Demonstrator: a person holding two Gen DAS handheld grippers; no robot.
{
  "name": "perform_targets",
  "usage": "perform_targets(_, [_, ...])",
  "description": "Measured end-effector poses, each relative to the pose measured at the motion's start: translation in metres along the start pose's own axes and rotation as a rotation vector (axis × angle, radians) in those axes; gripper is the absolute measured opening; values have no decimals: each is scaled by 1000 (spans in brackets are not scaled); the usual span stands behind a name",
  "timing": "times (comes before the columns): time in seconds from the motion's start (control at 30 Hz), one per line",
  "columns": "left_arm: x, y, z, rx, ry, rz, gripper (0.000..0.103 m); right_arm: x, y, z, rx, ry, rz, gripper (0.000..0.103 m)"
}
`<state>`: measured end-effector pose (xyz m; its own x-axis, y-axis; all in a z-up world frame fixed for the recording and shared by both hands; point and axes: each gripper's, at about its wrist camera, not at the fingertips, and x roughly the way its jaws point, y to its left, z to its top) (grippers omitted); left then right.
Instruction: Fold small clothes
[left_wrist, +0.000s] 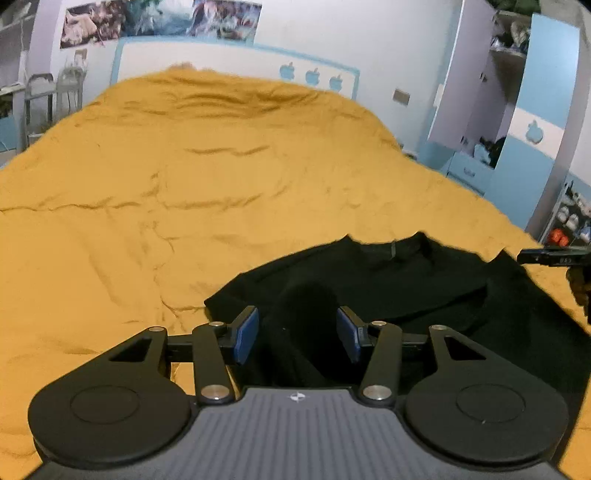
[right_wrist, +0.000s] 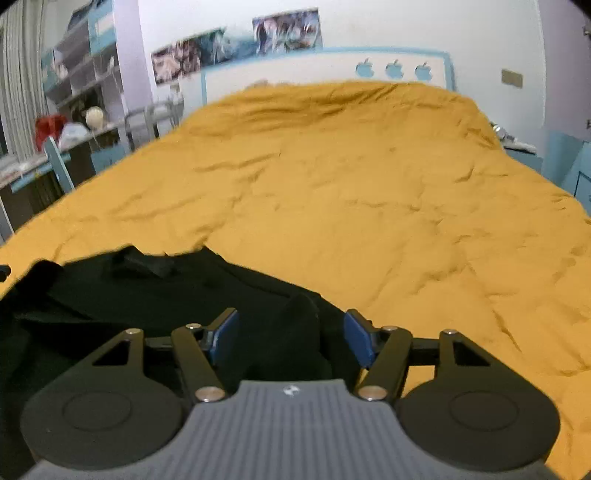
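Both hand-held grippers look spread apart to us: the left hand-held gripper (left_wrist: 297, 334) sits low in the middle of its frame with its blue pads (left_wrist: 246, 334) wide, and the right hand-held gripper (right_wrist: 290, 338) looks the same in its own view. Each has a raised hump of the black shirt (left_wrist: 388, 284) standing in the gap between the pads, but we don't see either pad pressing on the cloth. That shirt lies on the mustard-yellow bedspread (left_wrist: 166, 177), in the lower right of the left wrist view and the lower left of the right wrist view, collar towards the headboard (right_wrist: 325, 70). At the right edge of the left view we can just spot the other tool's black tip beside the shirt's far sleeve.
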<state>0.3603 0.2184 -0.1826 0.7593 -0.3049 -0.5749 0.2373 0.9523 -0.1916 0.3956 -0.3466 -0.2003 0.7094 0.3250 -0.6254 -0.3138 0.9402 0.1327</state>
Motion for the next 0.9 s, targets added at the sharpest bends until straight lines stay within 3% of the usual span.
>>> perform_targets(0.1, [9, 5, 0, 5, 7, -9, 58, 15, -2, -1, -11, 24, -8, 59])
perform_targets(0.2, [17, 7, 5, 19, 15, -16, 66, 22, -2, -6, -7, 39, 3, 59])
perform_targets(0.3, [34, 8, 12, 38, 65, -30, 66, 26, -1, -11, -5, 48, 18, 51])
perform_targets(0.33, [39, 7, 14, 41, 81, -53, 63, 28, 0, -11, -8, 46, 19, 44])
perform_targets(0.43, [44, -1, 15, 91, 101, -105, 10, 31, 6, -10, -38, 52, 18, 26])
perform_targets(0.53, [37, -9, 12, 138, 55, -89, 9, 30, 10, -7, -51, 54, 20, 14])
perform_targets(0.6, [23, -3, 12, 79, -34, -98, 8, 21, 11, -5, -32, 11, 19, 12])
perform_targets(0.7, [15, 29, 13, -143, -115, -74, 8, 8, -1, -1, 75, -78, 10, 11])
perform_targets(0.8, [32, 52, 5, -258, -41, -15, 5, 19, -15, -4, 146, -58, -40, 11])
perform_targets(0.9, [53, 52, -6, -261, 55, 34, 5, 37, -24, -16, 179, -5, -70, 11])
